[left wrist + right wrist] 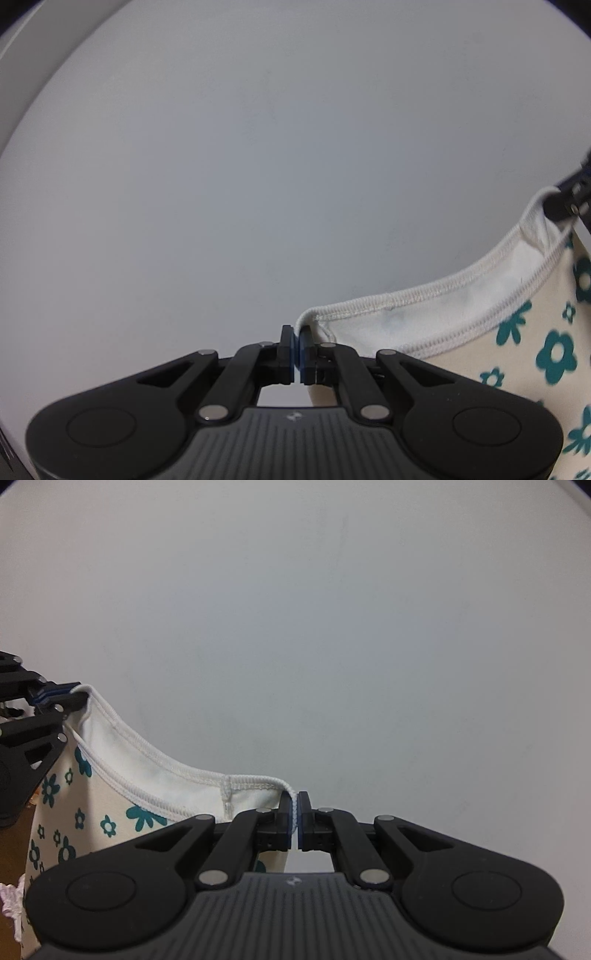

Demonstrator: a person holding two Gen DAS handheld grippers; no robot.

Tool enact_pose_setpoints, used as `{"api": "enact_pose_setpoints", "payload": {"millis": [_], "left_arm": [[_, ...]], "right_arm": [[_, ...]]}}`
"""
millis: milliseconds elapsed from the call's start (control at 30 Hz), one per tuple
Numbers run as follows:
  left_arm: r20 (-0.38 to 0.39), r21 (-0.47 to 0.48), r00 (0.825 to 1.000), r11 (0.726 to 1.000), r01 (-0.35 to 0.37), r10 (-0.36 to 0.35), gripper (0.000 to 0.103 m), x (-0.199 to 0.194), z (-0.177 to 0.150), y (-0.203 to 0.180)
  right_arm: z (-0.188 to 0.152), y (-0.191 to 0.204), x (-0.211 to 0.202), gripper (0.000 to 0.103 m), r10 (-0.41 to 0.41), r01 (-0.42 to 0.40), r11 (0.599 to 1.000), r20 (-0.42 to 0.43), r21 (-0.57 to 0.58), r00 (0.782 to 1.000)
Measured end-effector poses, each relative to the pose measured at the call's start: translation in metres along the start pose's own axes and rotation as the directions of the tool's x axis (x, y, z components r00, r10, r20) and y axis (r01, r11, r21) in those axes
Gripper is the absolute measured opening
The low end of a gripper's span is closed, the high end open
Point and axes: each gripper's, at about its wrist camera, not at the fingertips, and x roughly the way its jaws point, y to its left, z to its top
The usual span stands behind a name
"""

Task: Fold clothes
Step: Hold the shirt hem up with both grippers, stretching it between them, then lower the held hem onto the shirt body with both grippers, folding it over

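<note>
At the left end of the white-stitched hem, the left gripper [297,349] is clamped on the floral garment [524,347]. Its cream cloth sags between the two tongs, off the surface, before a plain white wall [258,147]. At the right end, the right gripper [294,819] pinches the same hem tight.

The cloth [461,332] hangs between the two grippers. The left gripper [296,350] has one end of its top edge between its fingers, and the cloth runs off to its right. The right gripper [294,819] has the other end, with the cloth on its left. A wall [332,627] stands ahead of both.
</note>
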Motion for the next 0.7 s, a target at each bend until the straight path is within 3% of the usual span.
{"api": "enact_pose_setpoints", "payload": {"millis": [133,200,333,433,533,633,700], "left_arm": [[0.121,-0.046,0.988,0.995,-0.088,0.093,0.002,0.006,0.007,-0.001],[0.207,-0.059,0.968,0.99,-0.13,0.139,0.002,-0.007,0.013,0.003],[0.305,-0.03,0.94,0.988,-0.153,0.154,0.002,-0.039,0.018,0.002],[0.291,0.008,0.953,0.996,-0.091,0.085,0.002,-0.073,0.0,-0.01],[0.268,0.074,0.963,0.997,-0.022,0.002,0.002,-0.117,-0.042,-0.028],[0.206,0.129,0.97,0.986,0.106,-0.131,0.002,-0.166,-0.104,-0.054],[0.155,0.175,0.962,0.964,0.197,-0.225,0.002,-0.204,-0.156,-0.08]], "right_arm": [[0.006,-0.006,0.032,0.002,-0.022,0.019,0.999,0.086,0.03,0.996],[0.013,-0.011,0.027,0.002,-0.041,0.036,0.999,0.175,0.035,0.984],[0.015,-0.022,0.006,0.002,-0.066,0.054,0.997,0.286,0.051,0.956],[-0.004,-0.019,-0.001,0.002,-0.071,0.071,0.997,0.286,0.011,0.956],[-0.044,-0.015,-0.017,0.002,-0.047,0.059,0.997,0.262,-0.041,0.964],[-0.114,-0.002,-0.028,0.002,0.018,0.003,0.993,0.174,-0.12,0.985],[-0.176,0.008,-0.033,0.002,0.07,-0.055,0.986,0.085,-0.16,0.994]]}}
